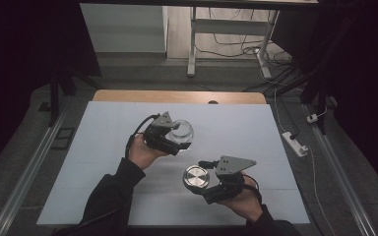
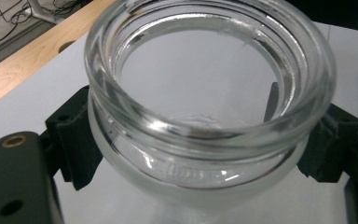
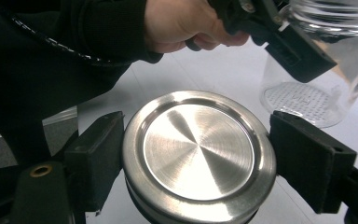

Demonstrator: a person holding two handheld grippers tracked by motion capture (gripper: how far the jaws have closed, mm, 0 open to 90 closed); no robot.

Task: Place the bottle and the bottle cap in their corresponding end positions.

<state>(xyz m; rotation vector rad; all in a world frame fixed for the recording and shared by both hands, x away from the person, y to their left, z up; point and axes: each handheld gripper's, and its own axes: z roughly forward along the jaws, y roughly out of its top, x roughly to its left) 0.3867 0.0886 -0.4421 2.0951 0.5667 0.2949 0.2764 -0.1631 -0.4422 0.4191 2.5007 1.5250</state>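
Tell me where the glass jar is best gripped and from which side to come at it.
Grip the glass jar at the neck just under its thick rim, coming in level from the side. The rim bulges out above the neck, so jaws there cannot slip upward. The left hand-held gripper already clamps it this way, mouth open.

On the tabletop (image 1: 103, 147), the jar (image 1: 182, 132) sits left of centre between the jaws of the left claw (image 1: 179, 140). The lid (image 1: 196, 176) lies nearer the person and to the right, between the jaws of the right claw (image 1: 202, 184), seemingly just above the surface.
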